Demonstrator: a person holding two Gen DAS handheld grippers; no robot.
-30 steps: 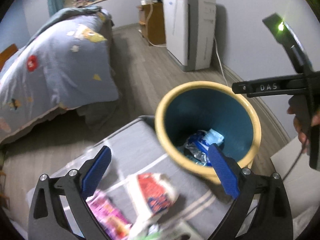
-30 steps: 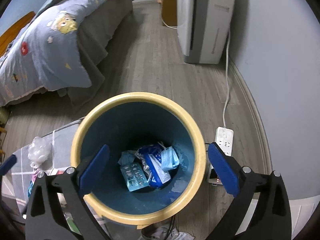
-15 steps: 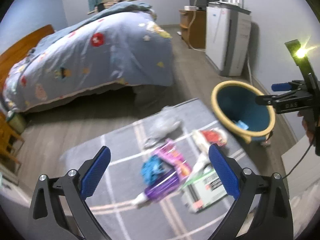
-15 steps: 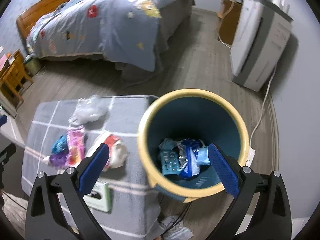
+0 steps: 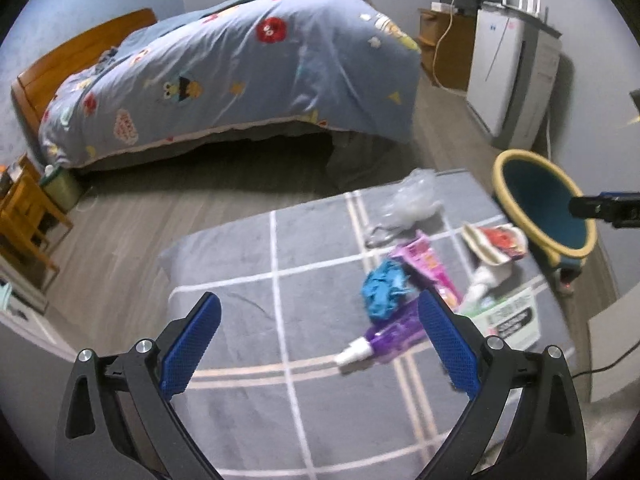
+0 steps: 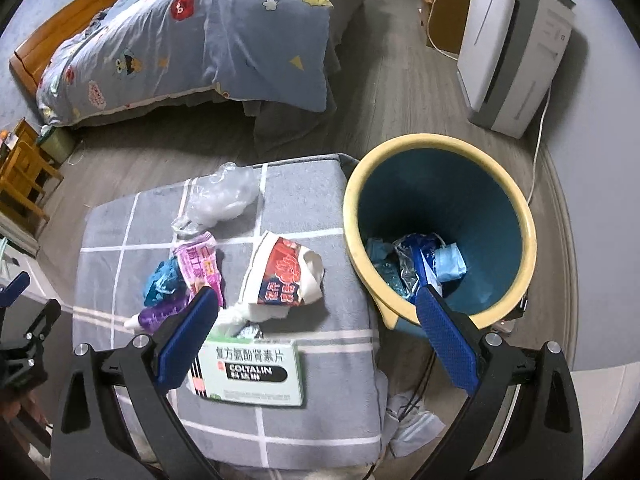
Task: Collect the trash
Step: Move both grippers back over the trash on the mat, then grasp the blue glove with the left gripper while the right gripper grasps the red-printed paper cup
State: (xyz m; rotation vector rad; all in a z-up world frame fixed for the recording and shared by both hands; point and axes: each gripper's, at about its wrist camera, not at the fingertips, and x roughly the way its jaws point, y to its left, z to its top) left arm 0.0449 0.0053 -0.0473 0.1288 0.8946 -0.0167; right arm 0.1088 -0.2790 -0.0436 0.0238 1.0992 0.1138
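Trash lies on a grey checked cushion (image 6: 320, 208): a clear plastic bag (image 6: 224, 200), a pink wrapper (image 6: 198, 264), a blue crumpled wrapper (image 6: 162, 282), a purple bottle (image 6: 158, 316), a red-and-white paper cup (image 6: 284, 272) and a green-white Coltalin box (image 6: 252, 372). The same pile shows in the left wrist view, with the blue wrapper (image 5: 382, 288) and purple bottle (image 5: 394, 338). A yellow-rimmed teal bin (image 6: 440, 228) holding wrappers stands right of the cushion. My left gripper (image 5: 318, 344) is open and empty above the cushion. My right gripper (image 6: 316, 332) is open and empty above box and bin edge.
A bed with a blue patterned duvet (image 5: 240, 72) stands behind the cushion. A white appliance (image 6: 512, 40) stands at the right wall, with a cable (image 6: 540, 136) running down past the bin. Wooden furniture (image 5: 24, 216) is at the far left.
Both grippers have pulled back and up from the bin. The left view has swung left, from the bin to the cushion. Both stayed open and empty.
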